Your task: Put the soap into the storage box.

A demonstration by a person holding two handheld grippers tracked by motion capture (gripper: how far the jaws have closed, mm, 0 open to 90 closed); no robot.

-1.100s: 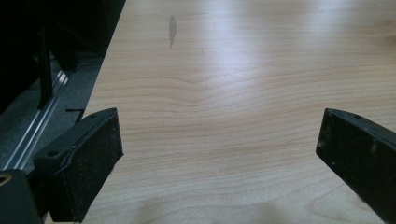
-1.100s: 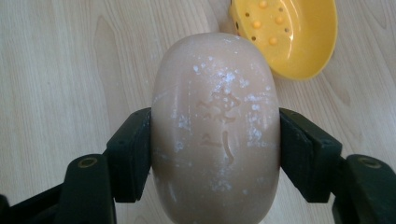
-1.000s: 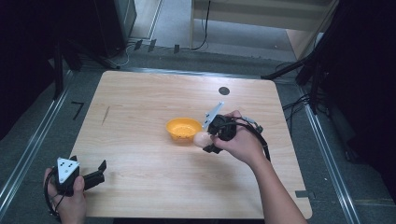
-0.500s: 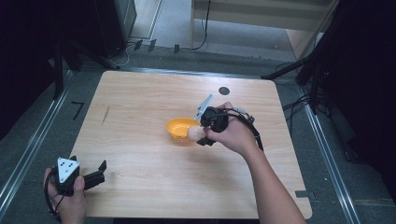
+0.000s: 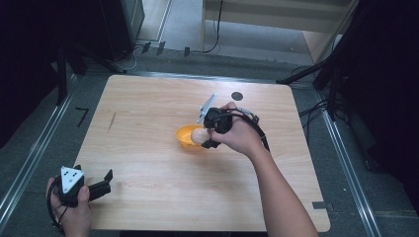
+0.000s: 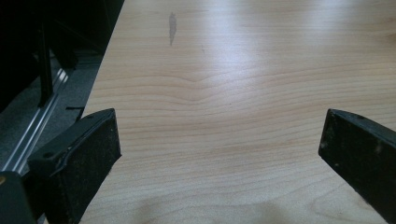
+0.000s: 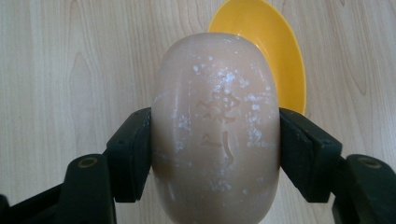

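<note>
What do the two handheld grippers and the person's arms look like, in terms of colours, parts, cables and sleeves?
Both are black two-jaw tools. The left gripper carries a grey three-cornered plate with dark dots on top, and a black cable loops below the hand. Its jaws end in flat, matte black rectangular pads. The right gripper has a similar grey plate and a black cable trailing along the wrist. Both forearms are bare, with no sleeves visible.

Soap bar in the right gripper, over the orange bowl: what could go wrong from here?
1. The soap bar is rounded and pinched only at its sides by the right gripper; it may slip or twist out.
2. The orange bowl looks small and light; a drop near its rim could tip or push it.
3. White flecks on the soap suggest residue on the pads.
</note>
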